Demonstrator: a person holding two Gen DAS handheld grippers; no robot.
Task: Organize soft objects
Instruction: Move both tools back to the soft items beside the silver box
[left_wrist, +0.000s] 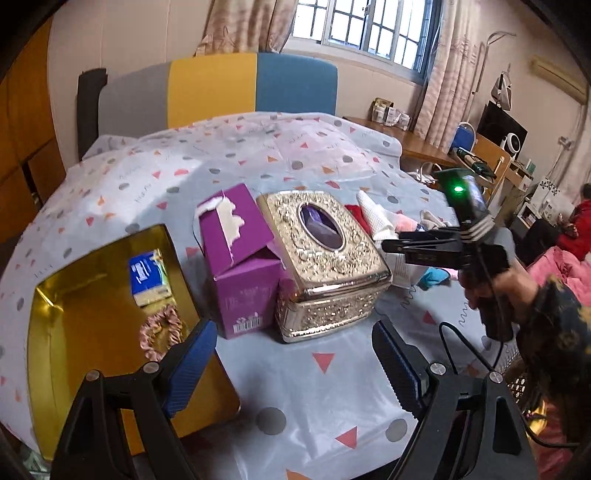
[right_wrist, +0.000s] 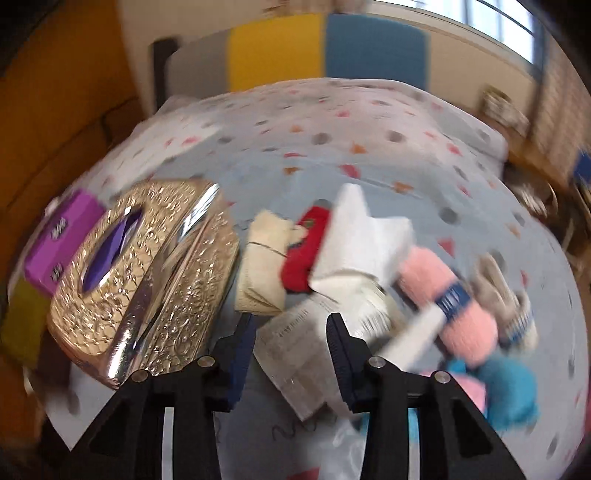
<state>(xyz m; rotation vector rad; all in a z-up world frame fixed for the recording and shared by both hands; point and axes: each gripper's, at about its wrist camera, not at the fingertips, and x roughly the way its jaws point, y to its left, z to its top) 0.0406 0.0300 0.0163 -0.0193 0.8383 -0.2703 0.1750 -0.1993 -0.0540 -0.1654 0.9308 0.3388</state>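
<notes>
In the left wrist view my left gripper (left_wrist: 295, 369) is open and empty, low over the patterned bedsheet. A gold tin (left_wrist: 110, 354) at its left holds a blue tissue pack (left_wrist: 149, 277) and a pink scrunchie (left_wrist: 160, 332). My right gripper shows in that view (left_wrist: 391, 245) to the right, over a pile of soft things. In the blurred right wrist view my right gripper (right_wrist: 291, 339) is open above a clear packet (right_wrist: 299, 354). Around it lie a white cloth (right_wrist: 362, 243), a red item (right_wrist: 304, 251), a beige cloth (right_wrist: 264, 266), pink yarn (right_wrist: 447, 295) and blue yarn (right_wrist: 506, 387).
An ornate golden tissue box (left_wrist: 325, 258) and an opened purple carton (left_wrist: 243, 258) stand mid-bed; both also show in the right wrist view, the box (right_wrist: 147, 277) and the carton (right_wrist: 62, 240). A colourful headboard (left_wrist: 214, 88) is behind. A desk (left_wrist: 413, 144) and shelves stand at right.
</notes>
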